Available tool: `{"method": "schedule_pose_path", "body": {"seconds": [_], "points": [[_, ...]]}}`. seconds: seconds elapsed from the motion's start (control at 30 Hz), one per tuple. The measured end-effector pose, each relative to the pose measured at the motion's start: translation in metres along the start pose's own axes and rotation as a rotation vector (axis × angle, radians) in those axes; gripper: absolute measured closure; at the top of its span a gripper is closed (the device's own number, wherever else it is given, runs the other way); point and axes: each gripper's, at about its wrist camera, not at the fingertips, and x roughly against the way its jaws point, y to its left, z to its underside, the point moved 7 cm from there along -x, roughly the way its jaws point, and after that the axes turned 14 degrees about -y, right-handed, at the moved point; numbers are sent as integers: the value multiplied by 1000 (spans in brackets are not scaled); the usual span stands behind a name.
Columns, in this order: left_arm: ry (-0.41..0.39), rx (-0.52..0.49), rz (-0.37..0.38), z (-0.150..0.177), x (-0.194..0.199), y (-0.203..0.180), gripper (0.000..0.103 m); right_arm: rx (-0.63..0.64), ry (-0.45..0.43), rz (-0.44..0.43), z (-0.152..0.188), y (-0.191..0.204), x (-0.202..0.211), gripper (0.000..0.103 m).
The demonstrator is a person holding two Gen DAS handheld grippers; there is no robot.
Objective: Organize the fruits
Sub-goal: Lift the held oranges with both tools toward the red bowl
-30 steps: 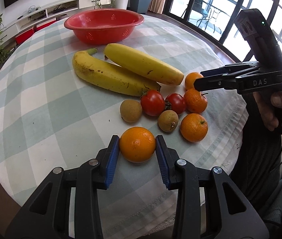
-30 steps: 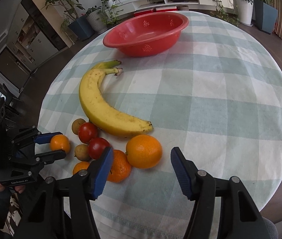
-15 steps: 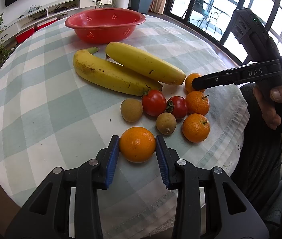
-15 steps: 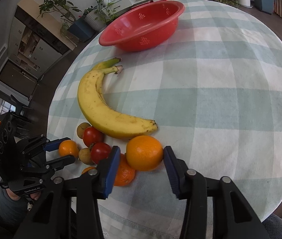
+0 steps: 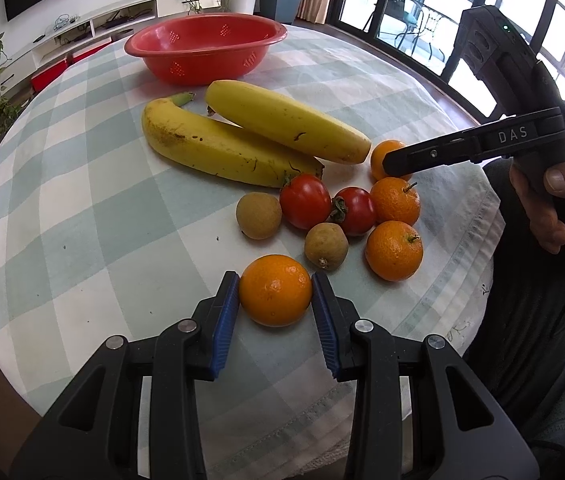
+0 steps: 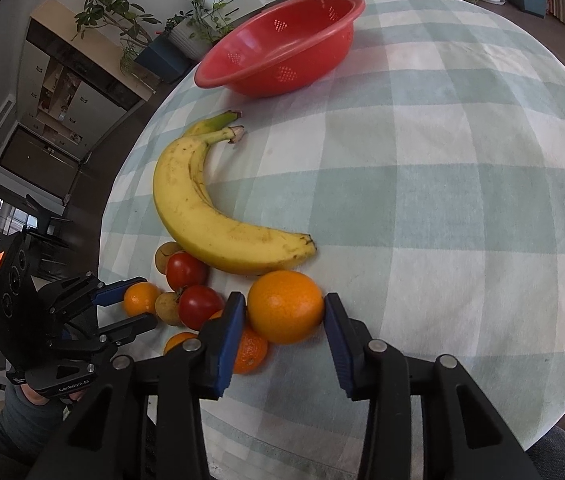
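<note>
Your left tongs (image 5: pixel 275 294) are clamped on a small orange (image 5: pixel 275 290) sitting on the checked worktop (image 5: pixel 82 200), blue pads touching both its sides. Your right tongs (image 6: pixel 285 320) grip the big orange (image 6: pixel 285 306) just below the banana (image 6: pixel 210 216), pads pressed on it. Tomatoes (image 5: pixel 305 200), brown fruits (image 5: pixel 258 216) and other oranges (image 5: pixel 394 250) are clustered between the two. The red basket (image 6: pixel 282 44) sits at the far side, well apart.
</note>
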Motion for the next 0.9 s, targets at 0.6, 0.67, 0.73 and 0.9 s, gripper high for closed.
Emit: {"method": "schedule_pose_path", "body": {"seconds": [0.6, 0.67, 0.73, 0.9], "points": [[-32, 8, 24, -2, 8, -1, 69, -43, -120, -31, -9, -9, 25, 60], [-42, 20, 28, -4, 10, 0, 69, -43, -137, -30, -13, -9, 28, 60], [-51, 30, 32, -5, 13, 1, 69, -44, -146, -27, -15, -10, 30, 60], [-81, 52, 55, -12, 20, 2, 69, -13, -184, -14, -22, -10, 35, 60]]}}
